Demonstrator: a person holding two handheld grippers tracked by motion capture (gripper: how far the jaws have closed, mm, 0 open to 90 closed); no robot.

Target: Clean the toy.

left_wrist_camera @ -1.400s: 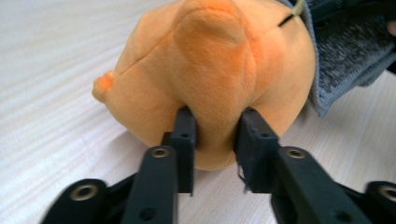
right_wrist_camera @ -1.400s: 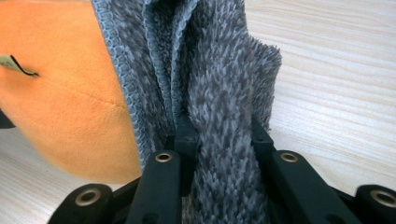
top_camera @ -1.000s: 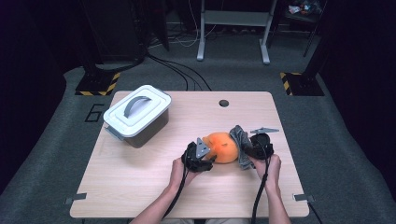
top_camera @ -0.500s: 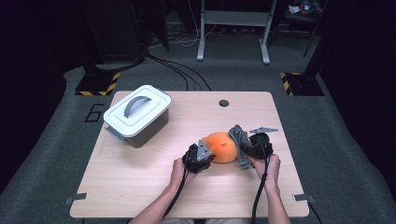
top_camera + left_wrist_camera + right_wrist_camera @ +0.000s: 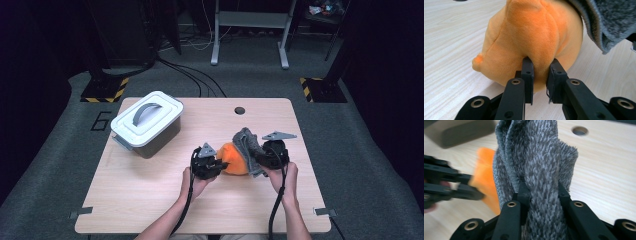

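Your left gripper having just closed, pinching the rounded orange plush toy, your right gripper clamping the fuzzy grey cloth draping over it.

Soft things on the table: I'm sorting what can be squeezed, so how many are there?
2. An orange plush toy pinched by the left gripper, and a grey cloth draped against its right side, clamped in the right gripper.
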